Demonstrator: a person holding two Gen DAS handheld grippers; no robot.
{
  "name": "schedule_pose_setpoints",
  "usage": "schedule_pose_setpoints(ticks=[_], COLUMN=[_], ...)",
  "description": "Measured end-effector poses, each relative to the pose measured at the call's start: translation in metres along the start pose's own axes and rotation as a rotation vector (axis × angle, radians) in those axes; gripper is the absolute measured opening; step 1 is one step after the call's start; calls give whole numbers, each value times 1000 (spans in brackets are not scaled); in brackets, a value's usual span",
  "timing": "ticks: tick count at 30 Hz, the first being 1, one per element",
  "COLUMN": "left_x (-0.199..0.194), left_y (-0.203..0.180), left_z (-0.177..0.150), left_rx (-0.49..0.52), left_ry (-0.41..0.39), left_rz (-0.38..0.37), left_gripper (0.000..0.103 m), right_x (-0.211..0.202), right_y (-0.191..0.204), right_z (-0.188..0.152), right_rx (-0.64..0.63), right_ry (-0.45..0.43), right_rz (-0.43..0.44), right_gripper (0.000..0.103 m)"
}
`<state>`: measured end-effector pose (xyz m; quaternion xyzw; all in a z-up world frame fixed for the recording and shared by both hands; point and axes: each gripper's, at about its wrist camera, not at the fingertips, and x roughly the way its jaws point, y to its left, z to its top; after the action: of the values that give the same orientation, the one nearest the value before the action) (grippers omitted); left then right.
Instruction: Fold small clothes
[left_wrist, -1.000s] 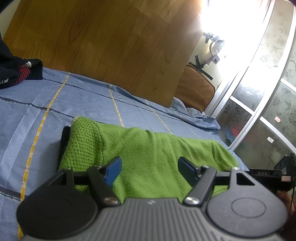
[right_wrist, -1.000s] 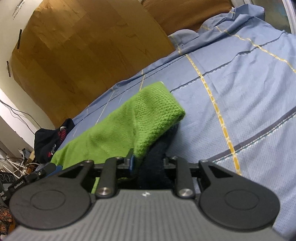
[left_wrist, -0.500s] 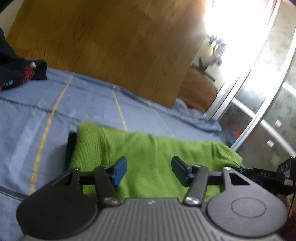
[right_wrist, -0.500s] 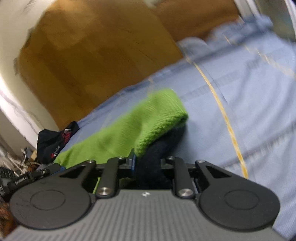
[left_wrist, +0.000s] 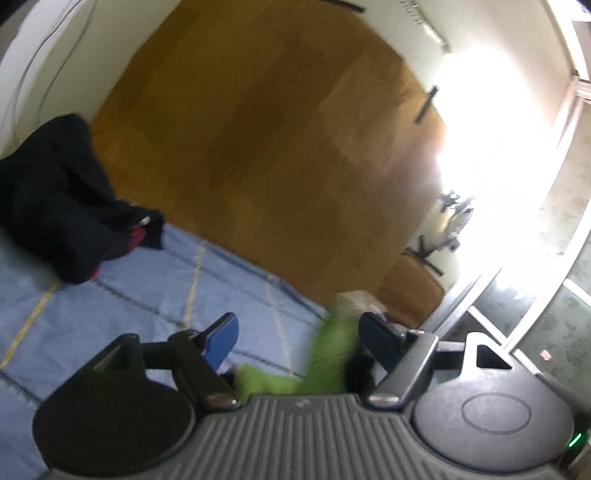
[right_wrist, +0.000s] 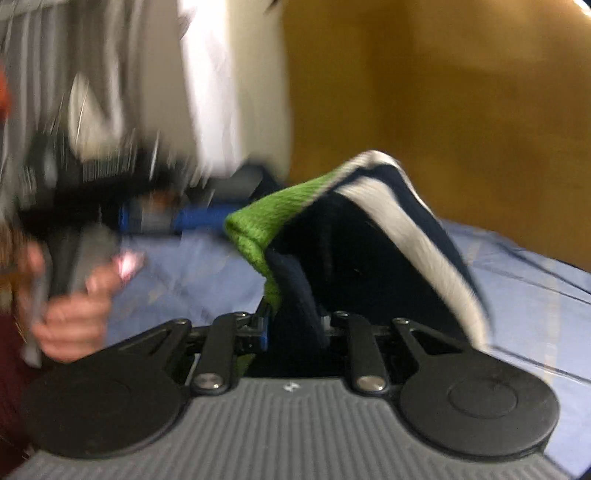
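A knit garment (right_wrist: 258, 225), green outside with a navy and white-striped inside, hangs lifted above the blue bed sheet (right_wrist: 535, 280). My right gripper (right_wrist: 293, 321) grips its navy edge between the pads, and its jaws are easing open slightly. In the left wrist view the green cloth (left_wrist: 325, 354) shows as a blur in the gap, close to the right finger (left_wrist: 380, 332). My left gripper (left_wrist: 297, 328) is open and its jaws are widening, with no pad pressing the cloth. The right wrist view also shows a person's hand (right_wrist: 70, 306) holding the left gripper, blurred.
A dark pile of clothes (left_wrist: 55, 206) lies at the far left of the bed sheet (left_wrist: 110, 314). A wooden panel (left_wrist: 277, 147) stands behind the bed. A brown cushion (left_wrist: 410, 291) and a glass sliding door (left_wrist: 546, 295) are at the right.
The right gripper rolled and swung, lifting the garment off the bed so its navy and white inside shows. The left gripper rose, narrowed, then opened wider; the green cloth no longer lies flat beneath it.
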<state>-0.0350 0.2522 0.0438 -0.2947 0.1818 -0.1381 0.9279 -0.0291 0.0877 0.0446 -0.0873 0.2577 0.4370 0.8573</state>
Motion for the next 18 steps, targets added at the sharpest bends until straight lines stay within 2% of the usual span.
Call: schedule_pose_setpoints(ticks=[1,2,3,4,6,8,11,13,15,17,18], left_x=[1,5,9,11,17,25,36,45,57,66,64], left_y=[4,6,8,10,13,14,14,10,7,12,15], left_z=[-1,-4,-6,-9,-15,-17,-21,-25,-29,-31,-32], left_rx=[-5,-7,-7,-6,-6,-6,0,15,39,31,19], left_ry=[14,31,48,65,92,109,130,151,184,232,244], left_rz=[12,24,35,43,46,41,37,52,101,136,132], left_gripper=[76,76,76,76,76,76,75,73,63,58,58], right_x=[20,30,29,26,11,-7,-27,-19,-3,-5,-11], right_y=[1,-1,0,0,-6,-17,-25,-26,-15,-3,-8], right_z=[-7,-13,-17,-16,-17,-20,-28,-35,-43,-43,-41], right_rx=[-1,11,10,6,36,79,142,218,233,166,180], right_ry=[53,59,19,20,-9,-50,-92,-42,49,40,16], right_rz=[-1,3,15,37,148,225,270,356,410,376,390], right_gripper=[29,31,37,47,63,63,63,64,64,62,61])
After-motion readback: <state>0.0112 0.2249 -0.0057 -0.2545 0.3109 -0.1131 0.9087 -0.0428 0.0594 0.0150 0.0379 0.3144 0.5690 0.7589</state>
